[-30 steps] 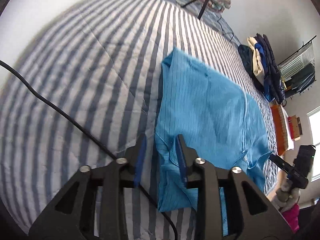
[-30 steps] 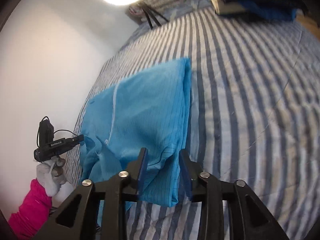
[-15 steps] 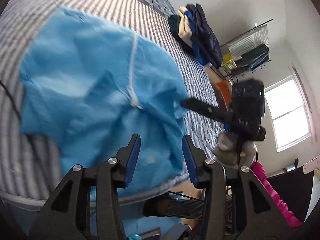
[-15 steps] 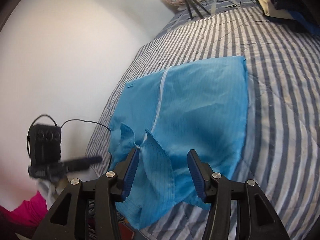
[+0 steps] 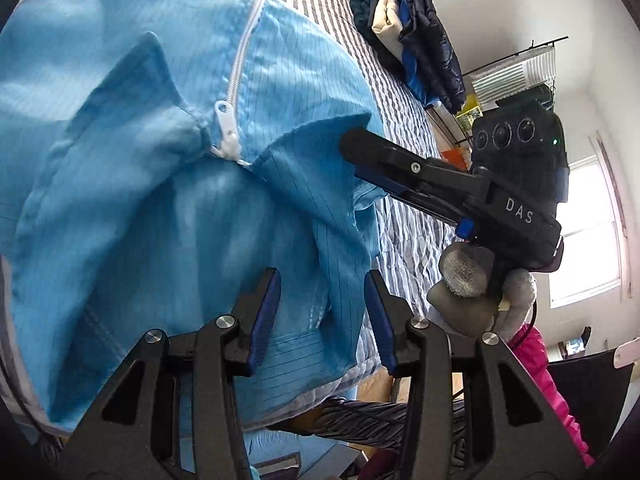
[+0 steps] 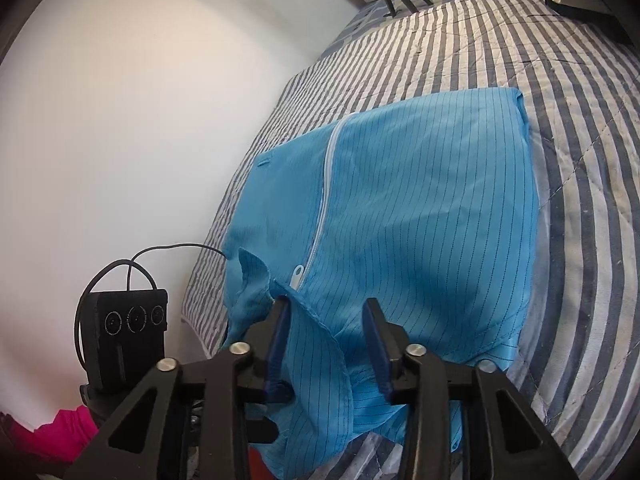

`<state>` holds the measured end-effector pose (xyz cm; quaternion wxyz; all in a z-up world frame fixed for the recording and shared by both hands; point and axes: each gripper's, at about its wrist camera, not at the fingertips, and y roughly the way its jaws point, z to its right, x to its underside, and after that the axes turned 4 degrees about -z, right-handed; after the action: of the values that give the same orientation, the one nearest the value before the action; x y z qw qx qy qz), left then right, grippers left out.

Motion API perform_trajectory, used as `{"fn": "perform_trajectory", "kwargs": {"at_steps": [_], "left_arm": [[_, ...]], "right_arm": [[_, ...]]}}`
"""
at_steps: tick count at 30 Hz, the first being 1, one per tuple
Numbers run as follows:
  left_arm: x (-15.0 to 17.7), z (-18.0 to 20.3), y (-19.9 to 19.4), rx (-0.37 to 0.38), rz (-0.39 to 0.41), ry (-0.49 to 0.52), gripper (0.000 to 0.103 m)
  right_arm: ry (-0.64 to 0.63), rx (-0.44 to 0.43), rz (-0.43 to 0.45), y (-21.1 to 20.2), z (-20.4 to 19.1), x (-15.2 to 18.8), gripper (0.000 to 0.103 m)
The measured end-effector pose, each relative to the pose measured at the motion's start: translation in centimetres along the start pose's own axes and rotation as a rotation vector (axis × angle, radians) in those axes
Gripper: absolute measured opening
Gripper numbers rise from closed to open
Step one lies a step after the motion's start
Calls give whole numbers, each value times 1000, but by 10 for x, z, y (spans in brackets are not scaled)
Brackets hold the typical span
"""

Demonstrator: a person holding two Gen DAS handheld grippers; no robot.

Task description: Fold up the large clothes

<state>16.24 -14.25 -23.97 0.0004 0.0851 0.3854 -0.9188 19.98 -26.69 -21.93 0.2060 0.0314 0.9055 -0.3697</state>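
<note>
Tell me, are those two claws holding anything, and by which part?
Neither hand-held gripper visibly holds anything. The left one and right one stand open over the blue zip-up garment's collar.

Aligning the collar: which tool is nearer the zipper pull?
Right tool: jaws just closing around the collar flap, beside the zipper pull. Left tool, just opened, hovers farther back.

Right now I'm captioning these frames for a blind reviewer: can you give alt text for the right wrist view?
The right gripper hangs open over the collar end of a blue zip-front garment lying flattened on a striped bedspread, its jaws just closing, cloth loosely between them. At lower left the left gripper shows against a white wall.
</note>
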Motion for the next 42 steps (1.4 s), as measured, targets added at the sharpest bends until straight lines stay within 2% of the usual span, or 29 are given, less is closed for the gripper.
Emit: {"fn": "perform_trajectory", "kwargs": {"at_steps": [2, 3, 4, 5, 8, 12, 18, 21, 24, 25, 29, 30, 32, 35, 37, 38, 39, 40, 42], "left_arm": [[3, 0, 2, 5, -2, 1, 40], [3, 1, 5, 8, -1, 5, 34], [4, 2, 7, 2, -6, 10, 14], [5, 2, 10, 0, -13, 12, 4], [8, 2, 8, -12, 4, 26, 1], [13, 7, 0, -18, 31, 59, 0], [19, 10, -5, -34, 55, 90, 0], [21, 11, -4, -48, 42, 113, 0], [21, 14, -8, -42, 29, 136, 0], [21, 16, -10, -39, 31, 143, 0], [19, 16, -36, -10, 57, 139, 0], [17, 16, -44, -16, 70, 145, 0], [13, 15, -58, -45, 95, 154, 0], [4, 5, -90, -103, 148, 154, 0], [-4, -8, -112, -138, 184, 136, 14], [-8, -17, -125, -159, 211, 118, 34], [-14, -27, -137, -179, 241, 95, 43], [-17, -35, -145, -192, 259, 82, 47], [-28, -55, -159, -208, 280, 37, 47]], "right_arm": [[-4, -13, 1, 3, 0, 1, 29], [-4, -17, 1, 2, 0, 2, 27], [-7, -17, 4, 3, -1, 2, 22], [-9, -17, 3, 5, -3, 2, 16], [-17, -3, 3, 6, -6, 3, 6], [-29, 32, 6, 2, -8, 2, 1], [-14, 139, 20, 7, 2, 0, 0], [5, 144, 6, 11, 7, 0, 0], [38, 139, 48, -3, 9, -1, 8], [48, 130, 66, -11, 10, -1, 13], [16, 184, 79, -31, 8, 5, 14], [13, 188, 72, -31, 6, 7, 14], [25, 175, 50, -26, 10, 11, 24], [21, 282, -57, -10, 17, 25, 19], [35, 273, -65, -17, 23, 36, 18], [53, 244, -50, -24, 24, 40, 20], [64, 223, -33, -33, 23, 43, 21], [66, 213, -18, -40, 22, 46, 25], [56, 209, -2, -48, 17, 51, 27]]}}
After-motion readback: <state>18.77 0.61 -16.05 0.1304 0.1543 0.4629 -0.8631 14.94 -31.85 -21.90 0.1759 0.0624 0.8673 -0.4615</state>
